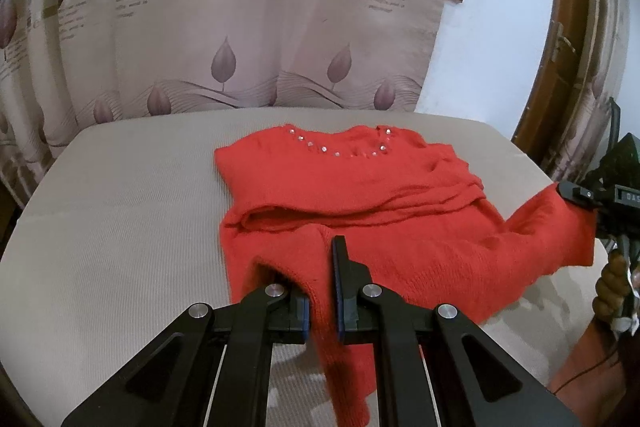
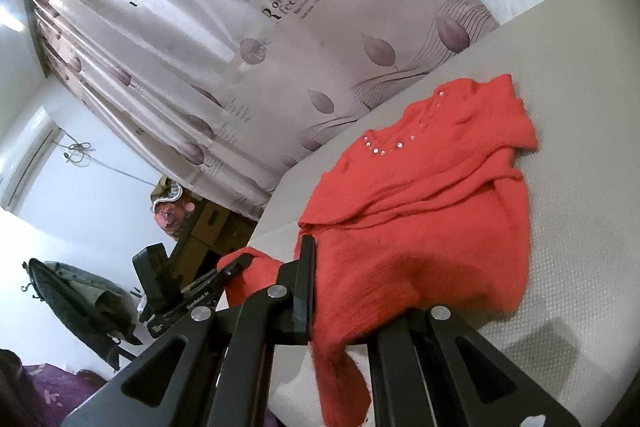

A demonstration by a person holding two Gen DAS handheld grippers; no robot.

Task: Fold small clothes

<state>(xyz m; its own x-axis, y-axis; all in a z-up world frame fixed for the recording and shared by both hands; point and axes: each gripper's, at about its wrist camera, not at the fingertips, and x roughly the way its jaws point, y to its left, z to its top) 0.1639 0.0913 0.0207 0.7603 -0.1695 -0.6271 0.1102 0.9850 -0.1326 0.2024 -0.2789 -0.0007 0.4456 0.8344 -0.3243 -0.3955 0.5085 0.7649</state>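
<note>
Red knit sweater sits on the beige cushion, hem lifted. Left gripper and right gripper are both pinching its bottom edge. Leaf-print curtain hangs right behind the cushion; lots of bare cushion on the left tho.

Both wrist cameras look down, close, sharing the red sweater; right tilted.
</note>
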